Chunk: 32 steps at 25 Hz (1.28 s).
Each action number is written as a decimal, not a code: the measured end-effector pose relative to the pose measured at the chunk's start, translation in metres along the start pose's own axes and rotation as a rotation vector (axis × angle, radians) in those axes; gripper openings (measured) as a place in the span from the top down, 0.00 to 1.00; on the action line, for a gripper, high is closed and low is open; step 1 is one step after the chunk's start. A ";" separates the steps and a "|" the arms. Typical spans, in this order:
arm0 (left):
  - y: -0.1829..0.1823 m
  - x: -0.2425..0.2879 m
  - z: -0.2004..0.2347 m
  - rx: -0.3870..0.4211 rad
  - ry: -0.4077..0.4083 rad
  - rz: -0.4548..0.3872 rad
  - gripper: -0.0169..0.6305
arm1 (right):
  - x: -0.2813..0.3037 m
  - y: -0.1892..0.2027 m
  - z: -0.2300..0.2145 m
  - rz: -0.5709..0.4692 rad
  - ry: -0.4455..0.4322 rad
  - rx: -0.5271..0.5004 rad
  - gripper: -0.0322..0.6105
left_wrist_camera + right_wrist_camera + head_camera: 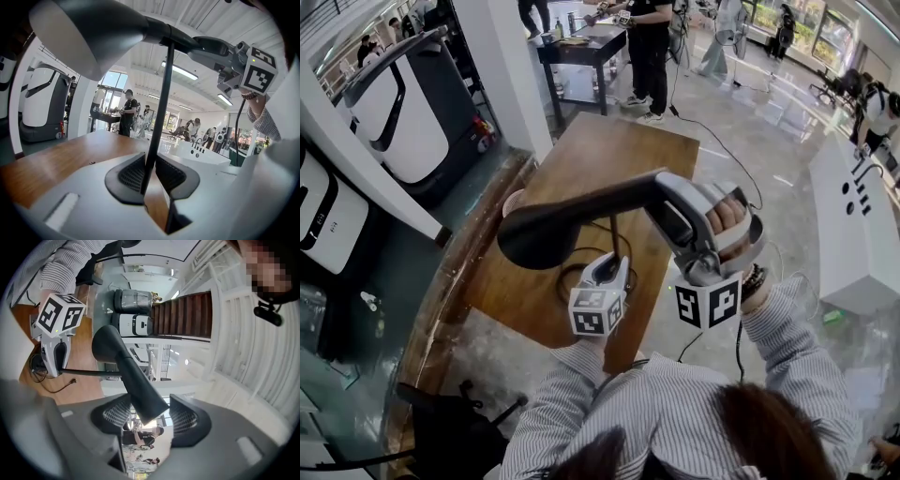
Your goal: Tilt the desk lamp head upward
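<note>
Lamp: black cone-shaped desk lamp head [539,234] stands high over the brown wooden table [609,150] on a thin black metal stem [613,234]; the shade mouth faces partly down.
Left claw [149,180]: clenched on the stem low down, likely as a brace so the base does not slide.
Right claw [147,416]: grasping the head's tapered rear neck, held rolled over; that end gives leverage at the hinge.
Stage: tilt seems under way, not finished.

Wooden table [609,159], white counter [853,234]
</note>
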State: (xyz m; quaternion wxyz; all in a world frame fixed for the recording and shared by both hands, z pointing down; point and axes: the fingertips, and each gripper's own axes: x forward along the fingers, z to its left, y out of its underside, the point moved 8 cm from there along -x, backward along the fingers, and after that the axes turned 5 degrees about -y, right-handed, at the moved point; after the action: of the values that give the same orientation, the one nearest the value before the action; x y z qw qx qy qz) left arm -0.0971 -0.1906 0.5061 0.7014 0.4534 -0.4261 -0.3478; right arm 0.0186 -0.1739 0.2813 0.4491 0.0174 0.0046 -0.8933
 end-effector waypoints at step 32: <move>-0.003 -0.001 -0.005 0.013 0.016 0.004 0.87 | 0.001 0.013 0.044 -0.013 0.127 0.713 0.55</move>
State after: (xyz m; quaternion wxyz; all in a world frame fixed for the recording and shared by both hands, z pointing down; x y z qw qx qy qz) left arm -0.0936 -0.1892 0.5025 0.7025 0.4600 -0.4236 -0.3397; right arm 0.0275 -0.1836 0.3253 0.4079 0.2283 -0.2793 -0.8387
